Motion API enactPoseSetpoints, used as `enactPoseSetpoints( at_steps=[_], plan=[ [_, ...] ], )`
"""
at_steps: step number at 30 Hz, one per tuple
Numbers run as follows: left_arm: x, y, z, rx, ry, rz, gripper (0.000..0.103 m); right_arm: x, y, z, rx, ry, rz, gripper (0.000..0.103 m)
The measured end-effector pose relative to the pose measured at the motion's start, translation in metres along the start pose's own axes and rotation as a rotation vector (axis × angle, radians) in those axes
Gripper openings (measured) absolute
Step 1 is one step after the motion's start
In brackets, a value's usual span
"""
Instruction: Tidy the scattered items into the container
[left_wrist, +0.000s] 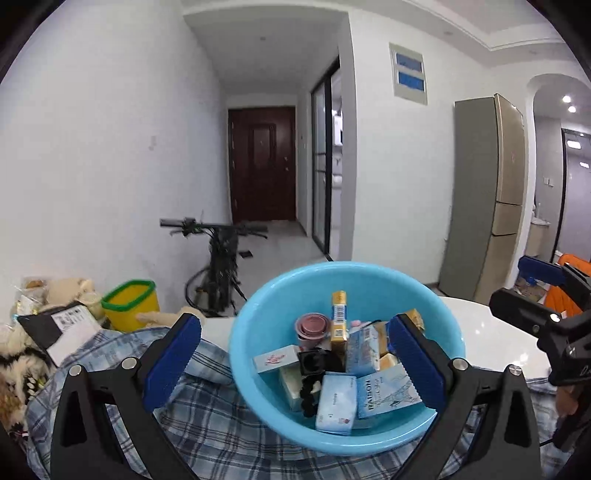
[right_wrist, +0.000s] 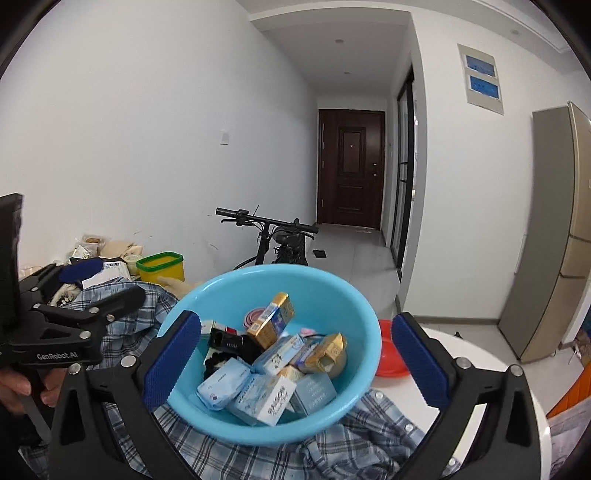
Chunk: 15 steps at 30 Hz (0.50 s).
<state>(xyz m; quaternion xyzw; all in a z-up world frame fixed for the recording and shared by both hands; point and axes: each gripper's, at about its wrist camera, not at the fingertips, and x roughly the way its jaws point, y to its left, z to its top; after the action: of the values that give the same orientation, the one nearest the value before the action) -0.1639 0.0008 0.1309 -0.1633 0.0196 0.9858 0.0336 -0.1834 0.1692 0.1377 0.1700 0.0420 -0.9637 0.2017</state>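
Note:
A light blue basin (left_wrist: 255, 321) (right_wrist: 354, 314) rests on a plaid shirt (left_wrist: 207, 424) (right_wrist: 354, 439) on the white table. It holds several small boxes, tissue packs (left_wrist: 334, 404) (right_wrist: 221, 384), a pink cup (left_wrist: 313, 326) and a black item (right_wrist: 231, 341). My left gripper (left_wrist: 295, 360) is open, with its blue pads (left_wrist: 171, 360) apart in front of the basin and nothing held. My right gripper (right_wrist: 297, 362) is open too, its pads (right_wrist: 173, 363) wide on either side of the basin. Each gripper shows at the edge of the other view (left_wrist: 532, 288) (right_wrist: 105, 282).
A red dish (right_wrist: 391, 350) lies on the white table (left_wrist: 491, 332) right of the basin. At the left stand a yellow tub with a green rim (left_wrist: 131, 304) (right_wrist: 160, 267), plush toys and packages. A bicycle (left_wrist: 218, 254), a fridge (left_wrist: 484, 192) and a dark door are behind.

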Motion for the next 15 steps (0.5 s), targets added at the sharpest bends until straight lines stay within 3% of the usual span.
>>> enactPoseSetpoints(
  at_steps=[3, 7, 15],
  plan=[
    [-0.015, -0.003, -0.007, 0.020, -0.047, 0.004, 0.103, -0.008, -0.001, -0.007, 0.005, -0.009, -0.019, 0.103],
    [-0.033, -0.005, -0.012, 0.007, -0.033, -0.009, 0.103, -0.027, 0.000, -0.014, -0.007, -0.034, -0.039, 0.103],
    [-0.074, -0.008, -0.014, 0.001, -0.084, -0.016, 0.103, -0.069, 0.014, -0.016, 0.009, -0.067, -0.004, 0.103]
  ],
)
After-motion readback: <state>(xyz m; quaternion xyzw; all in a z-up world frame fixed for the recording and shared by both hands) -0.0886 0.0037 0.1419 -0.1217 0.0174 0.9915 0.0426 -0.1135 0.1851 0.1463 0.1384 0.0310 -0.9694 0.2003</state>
